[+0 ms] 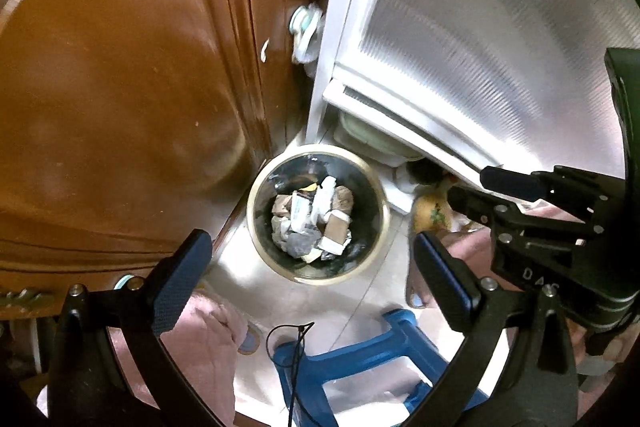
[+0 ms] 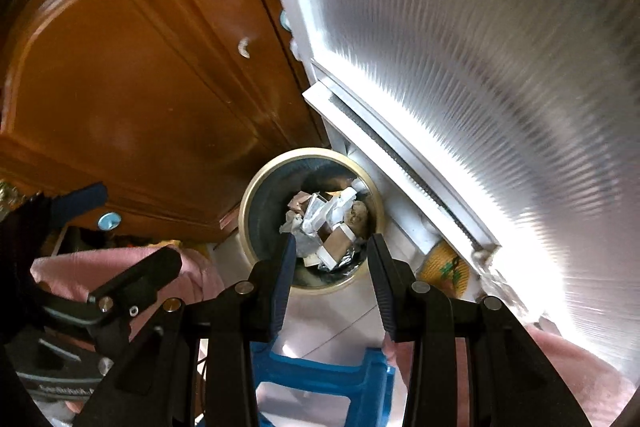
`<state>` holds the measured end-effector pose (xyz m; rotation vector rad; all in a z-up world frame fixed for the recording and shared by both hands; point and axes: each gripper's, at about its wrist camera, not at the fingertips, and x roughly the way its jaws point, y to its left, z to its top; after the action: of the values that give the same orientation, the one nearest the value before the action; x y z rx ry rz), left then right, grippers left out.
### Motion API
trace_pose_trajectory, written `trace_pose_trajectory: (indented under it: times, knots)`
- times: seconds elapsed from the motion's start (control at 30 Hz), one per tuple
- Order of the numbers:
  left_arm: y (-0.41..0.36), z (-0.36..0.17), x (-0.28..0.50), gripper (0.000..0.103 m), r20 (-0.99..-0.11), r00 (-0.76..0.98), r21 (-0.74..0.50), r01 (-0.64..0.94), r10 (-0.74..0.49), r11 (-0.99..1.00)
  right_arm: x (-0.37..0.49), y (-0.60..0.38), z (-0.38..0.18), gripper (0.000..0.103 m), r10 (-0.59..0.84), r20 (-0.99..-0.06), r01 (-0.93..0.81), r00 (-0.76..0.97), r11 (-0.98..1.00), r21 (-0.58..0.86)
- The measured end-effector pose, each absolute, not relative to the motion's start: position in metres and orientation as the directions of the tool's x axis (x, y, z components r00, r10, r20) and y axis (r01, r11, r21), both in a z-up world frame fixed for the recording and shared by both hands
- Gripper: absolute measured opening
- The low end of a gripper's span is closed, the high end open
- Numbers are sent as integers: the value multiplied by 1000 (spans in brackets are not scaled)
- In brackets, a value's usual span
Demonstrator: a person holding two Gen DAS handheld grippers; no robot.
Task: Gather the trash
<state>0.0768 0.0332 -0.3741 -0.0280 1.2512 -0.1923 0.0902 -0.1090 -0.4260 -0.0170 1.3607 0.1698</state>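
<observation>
Below me, a round bin (image 1: 318, 213) with a pale rim stands on the tiled floor (image 1: 340, 311), wedged into the corner between a brown wooden door (image 1: 120, 87) and a white ribbed panel (image 1: 480, 27). Trash (image 1: 312, 223), crumpled paper and small boxes, lies heaped at the bin's bottom. My left gripper (image 1: 312, 279) hangs above it, jaws spread wide, nothing between them. My right gripper (image 2: 332, 267) has jaws narrowly parted, holding nothing. A blue stool (image 1: 360, 359) sits near the bin.
</observation>
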Motion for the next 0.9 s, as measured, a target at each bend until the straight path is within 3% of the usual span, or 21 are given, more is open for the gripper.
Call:
trace_pose_trajectory:
  times: [0.17,0.53,0.9]
  knots:
    - [32,-328,62,100,-918,353,-136,146,-180,980,69,-113,-370,53,109,-952,-125,285,989,76]
    - [24,-203,37,100,-852,500,-79,178,-159,981,38,-121,-252,53,91,-899,-98,429,994,54]
    - [26,-81,23,100,-760,639,-45,133,-120,990,22,-132,-115,67,48,-796,-46,604,999,26]
